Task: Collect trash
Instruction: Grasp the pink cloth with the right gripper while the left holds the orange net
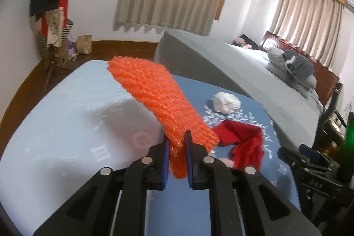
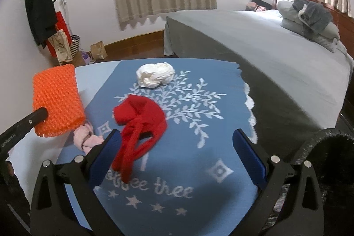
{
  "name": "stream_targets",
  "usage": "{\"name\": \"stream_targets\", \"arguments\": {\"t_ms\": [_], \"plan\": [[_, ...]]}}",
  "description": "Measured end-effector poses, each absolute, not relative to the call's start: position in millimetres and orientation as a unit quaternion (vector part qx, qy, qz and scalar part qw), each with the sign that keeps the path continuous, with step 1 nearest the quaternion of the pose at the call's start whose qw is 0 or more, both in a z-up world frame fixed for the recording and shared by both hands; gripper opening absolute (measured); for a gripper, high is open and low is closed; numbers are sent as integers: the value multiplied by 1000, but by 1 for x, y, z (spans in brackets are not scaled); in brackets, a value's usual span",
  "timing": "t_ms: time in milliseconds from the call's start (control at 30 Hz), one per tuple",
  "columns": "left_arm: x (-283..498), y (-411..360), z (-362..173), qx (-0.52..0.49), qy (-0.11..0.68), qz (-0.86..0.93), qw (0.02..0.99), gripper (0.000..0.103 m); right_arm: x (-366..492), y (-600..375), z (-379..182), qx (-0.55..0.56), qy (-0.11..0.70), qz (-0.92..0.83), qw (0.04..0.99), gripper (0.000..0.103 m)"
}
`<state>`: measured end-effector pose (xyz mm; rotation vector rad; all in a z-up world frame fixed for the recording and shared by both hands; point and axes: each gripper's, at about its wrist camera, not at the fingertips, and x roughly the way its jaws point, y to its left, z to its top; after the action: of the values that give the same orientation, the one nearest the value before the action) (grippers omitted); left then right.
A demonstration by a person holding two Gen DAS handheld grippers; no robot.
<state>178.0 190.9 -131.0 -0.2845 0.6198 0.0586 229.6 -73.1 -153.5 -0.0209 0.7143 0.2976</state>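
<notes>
My left gripper (image 1: 176, 136) is shut on an orange foam net sleeve (image 1: 154, 98) and holds it up above the table; the sleeve also shows in the right wrist view (image 2: 55, 101). My right gripper (image 2: 177, 136) is open and empty, just above the blue cloth (image 2: 199, 147). A crumpled red net (image 2: 141, 123) lies on the cloth near its left finger. A white crumpled wad (image 2: 154, 75) lies further back. A pink scrap (image 2: 86, 138) lies under the orange sleeve.
A table with a pale cover (image 1: 55, 125) holds the blue cloth. A grey bed (image 2: 265, 54) with pillows stands close on the right. A black bag rim (image 2: 327, 147) is at the lower right. A coat rack (image 2: 42, 3) and paper bags stand by the far wall.
</notes>
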Motion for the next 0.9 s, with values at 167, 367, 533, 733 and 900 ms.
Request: {"name": "stream_targets", "arguments": {"t_ms": [167, 367, 533, 733, 900], "plan": [[166, 210, -137, -143, 308, 58, 939, 13, 222, -51, -153, -12, 346, 169, 923, 98], [152, 223, -148, -128, 324, 78, 934, 13, 217, -23, -150, -18, 344, 194, 919, 97], [143, 234, -157, -135, 336, 83, 928, 13, 216, -3, -150, -26, 343, 210, 915, 97], [138, 240, -160, -132, 340, 86, 927, 13, 218, 16, -152, -35, 348, 218, 911, 89], [137, 246, -162, -127, 342, 91, 926, 13, 222, 29, -159, -39, 360, 231, 903, 81]]}}
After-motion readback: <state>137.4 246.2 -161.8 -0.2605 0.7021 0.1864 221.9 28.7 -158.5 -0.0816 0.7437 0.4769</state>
